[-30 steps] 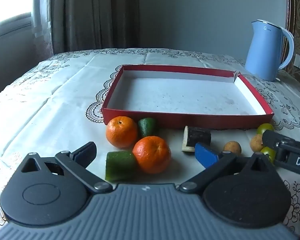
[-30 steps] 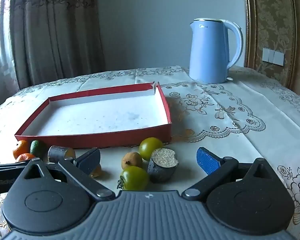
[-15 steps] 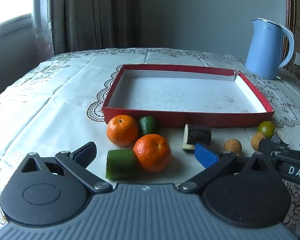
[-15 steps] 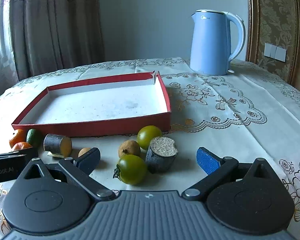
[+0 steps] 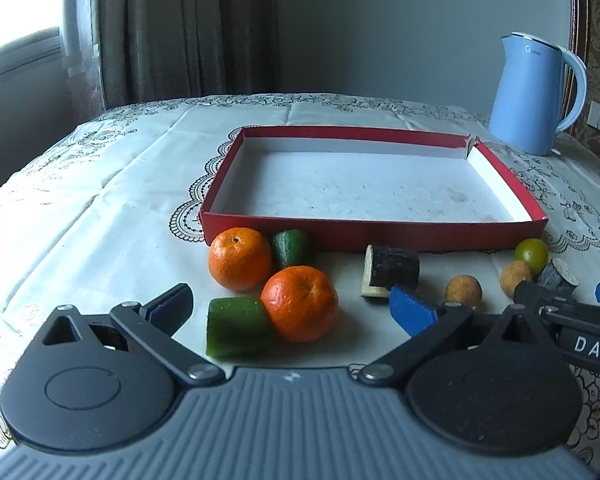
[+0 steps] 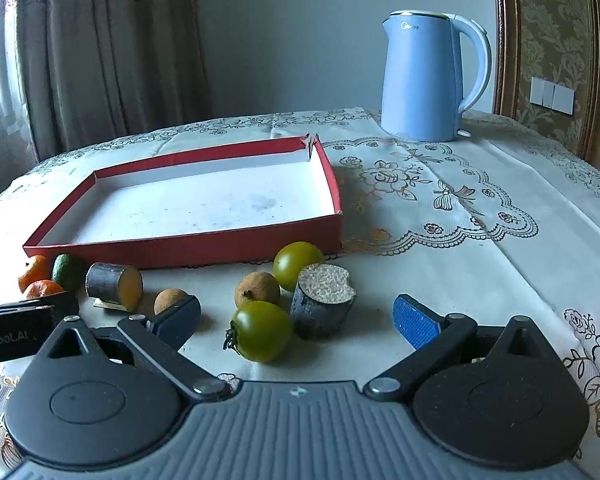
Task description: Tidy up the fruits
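The left tongs (image 5: 290,304) stand wide apart with nothing gripped, low over the worktop (image 5: 100,216), which is draped in a cream embroidered cloth. Between their blue-padded fingers (image 5: 410,308) lie a round orange mandarin (image 5: 299,303) and, touching it on the left, a short green cucumber chunk (image 5: 236,332). Just beyond sit a second orange mandarin (image 5: 240,258) and another green cucumber piece (image 5: 294,247), both close to the front wall of a shallow red cardboard tray with a white floor (image 5: 380,236), which holds no fruit. To the right lies a dark-skinned cut cylinder with a pale end (image 5: 390,270), then a small tan round fruit (image 5: 463,291).

The right tongs (image 6: 296,318) are likewise spread wide and hold nothing. Between their fingers sit a green tomato with a stem (image 6: 262,331) and, just beside it, an upright dark stub with a speckled cut top (image 6: 322,300). Behind these are a larger tan round fruit (image 6: 257,289) and a second green tomato (image 6: 297,260) near the tray's right front corner. A light blue electric kettle (image 6: 428,76) stands well apart at the far right of the worktop.
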Action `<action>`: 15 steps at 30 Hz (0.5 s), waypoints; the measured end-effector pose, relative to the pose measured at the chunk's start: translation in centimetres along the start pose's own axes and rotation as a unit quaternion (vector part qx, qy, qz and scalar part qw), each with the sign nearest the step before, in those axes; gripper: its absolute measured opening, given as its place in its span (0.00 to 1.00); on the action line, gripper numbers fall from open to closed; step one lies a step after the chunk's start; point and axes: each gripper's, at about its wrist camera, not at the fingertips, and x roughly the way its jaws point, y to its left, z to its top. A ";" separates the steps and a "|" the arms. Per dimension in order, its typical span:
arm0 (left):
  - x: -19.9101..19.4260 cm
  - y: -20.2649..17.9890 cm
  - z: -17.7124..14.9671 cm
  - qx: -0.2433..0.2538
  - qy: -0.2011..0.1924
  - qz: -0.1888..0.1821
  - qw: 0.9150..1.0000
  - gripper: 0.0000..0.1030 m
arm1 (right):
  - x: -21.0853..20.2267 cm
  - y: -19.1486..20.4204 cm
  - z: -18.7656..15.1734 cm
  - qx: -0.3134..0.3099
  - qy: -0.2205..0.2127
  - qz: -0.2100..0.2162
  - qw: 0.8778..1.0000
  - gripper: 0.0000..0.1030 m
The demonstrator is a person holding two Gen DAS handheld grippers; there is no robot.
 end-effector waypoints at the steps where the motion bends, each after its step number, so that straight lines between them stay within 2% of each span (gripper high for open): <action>1: 0.0 0.0 0.0 0.000 0.000 0.001 1.000 1.00 | 0.0 -0.1 0.0 0.001 -0.001 -0.001 1.000 1.00; 15: 0.0 -0.2 -0.1 0.005 -0.002 0.000 1.000 1.00 | -0.4 0.0 -0.1 -0.006 -0.012 0.008 1.000 1.00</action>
